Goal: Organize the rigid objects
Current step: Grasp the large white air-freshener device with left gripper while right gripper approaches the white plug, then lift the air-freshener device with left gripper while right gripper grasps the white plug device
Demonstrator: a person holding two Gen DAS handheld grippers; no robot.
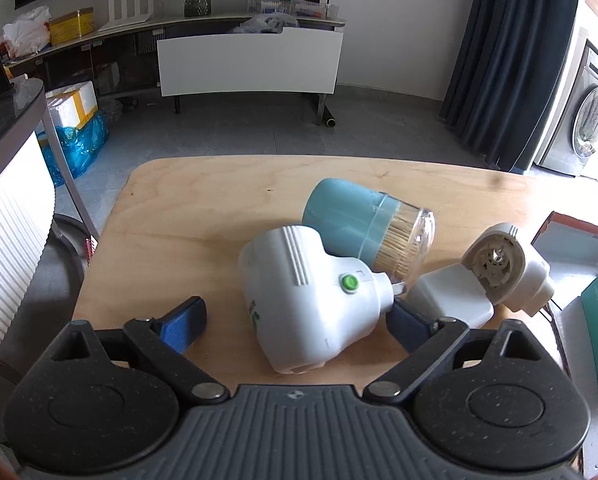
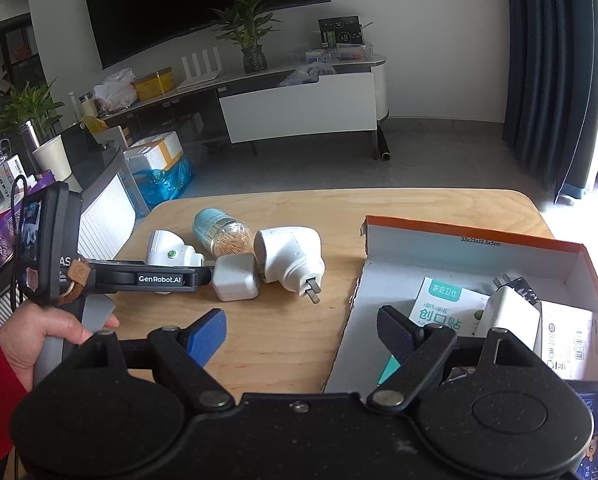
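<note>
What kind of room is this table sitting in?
Most likely a home living room: a large wall-mounted TV above a low media console, a potted plant on it, and a washing machine off to one side.

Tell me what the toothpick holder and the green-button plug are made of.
Toothpick holder: matte teal body, probably plastic; clear glossy end, plastic or glass, pale sticks showing through. Green-button plug: smooth white moulded plastic with ribbed ridges, slight sheen.
</note>
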